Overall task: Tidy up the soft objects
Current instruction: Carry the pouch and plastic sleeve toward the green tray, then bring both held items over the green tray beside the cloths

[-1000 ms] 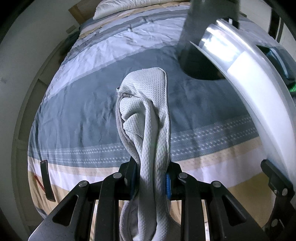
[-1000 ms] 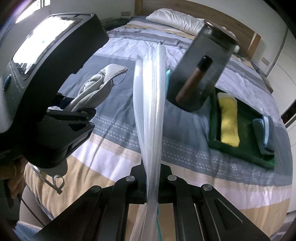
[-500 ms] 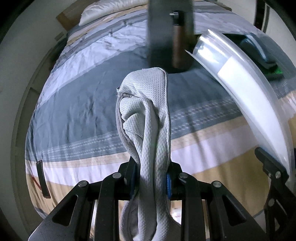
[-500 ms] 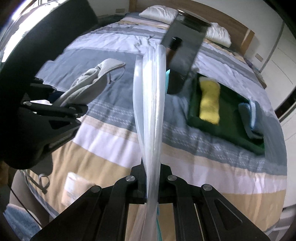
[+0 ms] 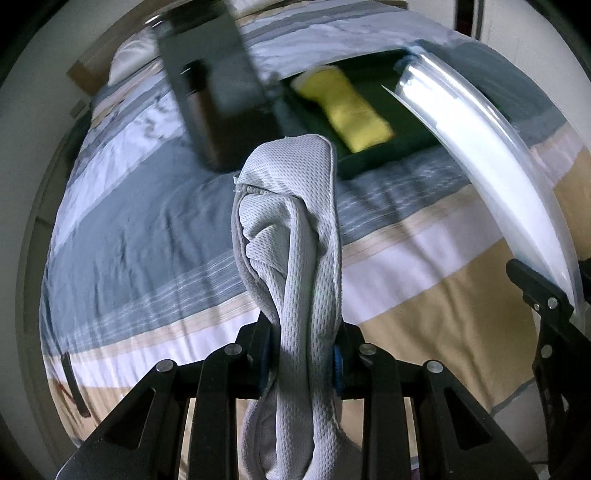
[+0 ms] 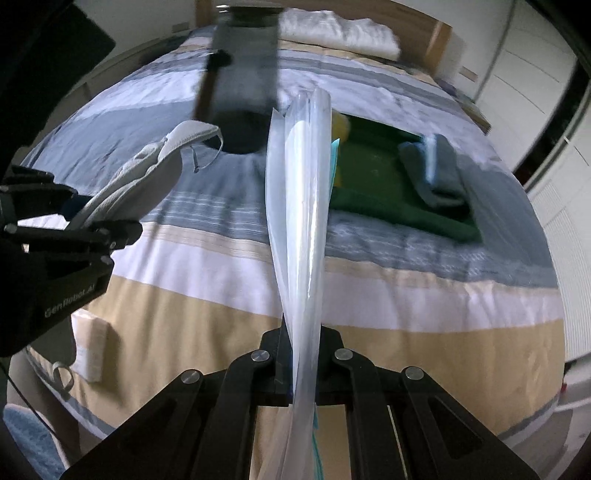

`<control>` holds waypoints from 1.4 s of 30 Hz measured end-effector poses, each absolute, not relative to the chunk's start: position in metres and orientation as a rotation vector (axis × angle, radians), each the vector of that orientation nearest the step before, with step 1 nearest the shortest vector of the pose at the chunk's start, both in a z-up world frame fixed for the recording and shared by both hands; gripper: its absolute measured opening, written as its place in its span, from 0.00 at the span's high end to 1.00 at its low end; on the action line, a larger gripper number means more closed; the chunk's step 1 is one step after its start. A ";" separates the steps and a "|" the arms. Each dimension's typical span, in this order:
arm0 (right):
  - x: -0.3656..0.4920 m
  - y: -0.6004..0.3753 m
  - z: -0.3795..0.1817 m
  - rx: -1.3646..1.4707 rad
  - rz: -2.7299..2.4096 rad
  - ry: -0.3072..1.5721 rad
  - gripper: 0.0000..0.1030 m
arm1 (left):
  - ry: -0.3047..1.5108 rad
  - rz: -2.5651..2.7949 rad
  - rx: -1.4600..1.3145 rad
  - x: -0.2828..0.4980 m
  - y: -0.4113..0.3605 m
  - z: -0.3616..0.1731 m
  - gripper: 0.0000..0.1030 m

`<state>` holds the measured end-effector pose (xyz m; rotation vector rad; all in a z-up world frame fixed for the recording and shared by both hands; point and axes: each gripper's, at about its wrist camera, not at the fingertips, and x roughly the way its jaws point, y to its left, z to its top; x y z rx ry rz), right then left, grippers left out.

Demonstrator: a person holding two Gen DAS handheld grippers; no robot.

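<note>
My left gripper (image 5: 301, 350) is shut on a grey mesh cloth pouch (image 5: 291, 229), held upright above the bed; it also shows at the left of the right wrist view (image 6: 159, 166). My right gripper (image 6: 303, 354) is shut on a clear plastic bag (image 6: 301, 206), which curves up the right side of the left wrist view (image 5: 491, 155). On the bed lies a dark green tray (image 6: 373, 173) holding a yellow folded cloth (image 5: 351, 110) and a blue folded cloth (image 6: 432, 170).
A dark translucent jar (image 6: 245, 74) with a brown bottle inside stands on the striped bedspread (image 6: 406, 306) beside the tray. A white pillow (image 6: 340, 29) lies by the wooden headboard. A white packet (image 6: 88, 343) lies at the bed's near left edge.
Both grippers have pulled back and up from the bed, still holding the pouch and the bag. The left view has swung right, bringing the green tray and yellow cloth into sight.
</note>
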<state>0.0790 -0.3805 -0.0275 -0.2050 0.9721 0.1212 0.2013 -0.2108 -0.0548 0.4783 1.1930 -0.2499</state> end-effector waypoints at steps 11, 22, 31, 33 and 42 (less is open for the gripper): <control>0.083 -0.431 -0.021 -0.135 0.029 0.969 0.95 | 1.174 -0.345 0.510 0.203 -0.282 -0.053 0.76; 0.120 -0.463 -0.009 -0.085 -0.034 0.935 0.95 | 1.152 -0.332 0.417 0.231 -0.304 -0.049 0.76; 0.149 -0.487 -0.013 -0.039 -0.063 0.928 0.95 | 1.125 -0.287 0.320 0.262 -0.294 -0.051 0.76; 0.157 -0.488 -0.015 -0.034 -0.066 0.927 0.95 | 1.115 -0.285 0.301 0.271 -0.294 -0.050 0.76; 0.204 -0.484 -0.015 -0.022 -0.044 0.893 0.95 | 1.029 -0.310 0.231 0.310 -0.309 -0.038 0.76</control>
